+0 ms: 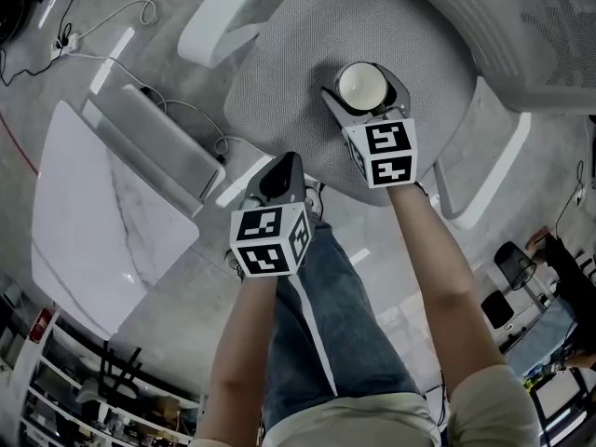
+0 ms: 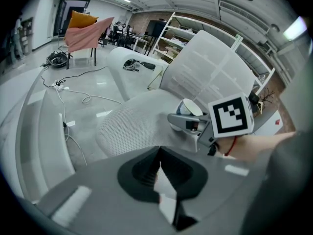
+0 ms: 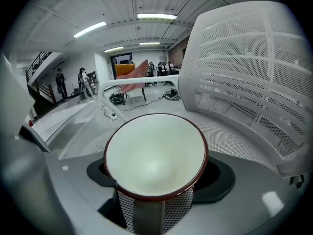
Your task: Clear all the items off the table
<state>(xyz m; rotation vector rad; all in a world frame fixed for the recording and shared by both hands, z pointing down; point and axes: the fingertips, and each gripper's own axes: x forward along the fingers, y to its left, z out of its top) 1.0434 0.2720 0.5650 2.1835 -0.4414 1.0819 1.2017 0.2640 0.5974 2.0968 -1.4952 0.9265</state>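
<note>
A white cup (image 3: 156, 153) with a dark red rim sits between the jaws of my right gripper (image 3: 156, 199), which is shut on it. The head view shows the cup (image 1: 361, 85) and the right gripper (image 1: 365, 101) over the grey mesh seat (image 1: 279, 73) of an office chair; I cannot tell whether the cup touches the seat. My left gripper (image 1: 279, 173) hangs nearer me at the seat's front edge, shut with nothing in it. In the left gripper view its jaws (image 2: 159, 173) are together, and the cup (image 2: 191, 107) in the right gripper (image 2: 188, 122) lies beyond.
A white marble-topped table (image 1: 93, 222) stands at the left with a grey chair (image 1: 154, 147) beside it. The office chair's mesh back (image 3: 254, 82) rises to the right of the cup, its armrests (image 1: 219, 12) on both sides. Cables (image 1: 102, 26) lie on the floor.
</note>
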